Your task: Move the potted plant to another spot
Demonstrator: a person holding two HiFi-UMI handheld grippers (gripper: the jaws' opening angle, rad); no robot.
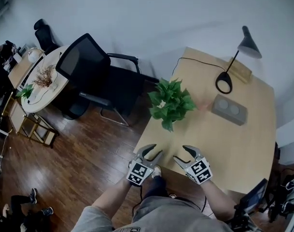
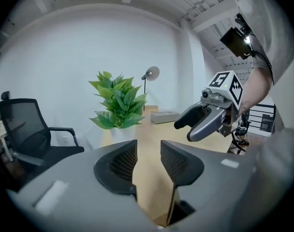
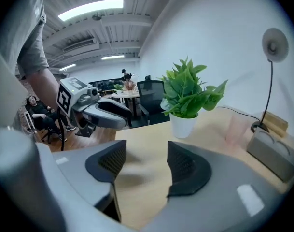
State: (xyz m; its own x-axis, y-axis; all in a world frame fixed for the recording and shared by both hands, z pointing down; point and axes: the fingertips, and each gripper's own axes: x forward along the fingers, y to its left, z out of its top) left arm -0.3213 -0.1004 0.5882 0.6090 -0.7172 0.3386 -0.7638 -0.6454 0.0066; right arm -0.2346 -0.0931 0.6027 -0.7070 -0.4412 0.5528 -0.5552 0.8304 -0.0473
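Left gripper point(image 1: 158, 149), pot point(image 3: 183, 126) beneath leaves point(image 1: 172, 102)

The potted plant point(image 1: 171, 103) stands upright on the light wooden bench point(image 1: 243, 144), close to the bench's left edge in the head view and toward its far end. Broad, bright green leaves point(image 3: 188, 91) spread wide and bushy over a small plain white pot point(image 3: 183, 124) (from above, the foliage hides the pot entirely). It stands free on the bare wood.
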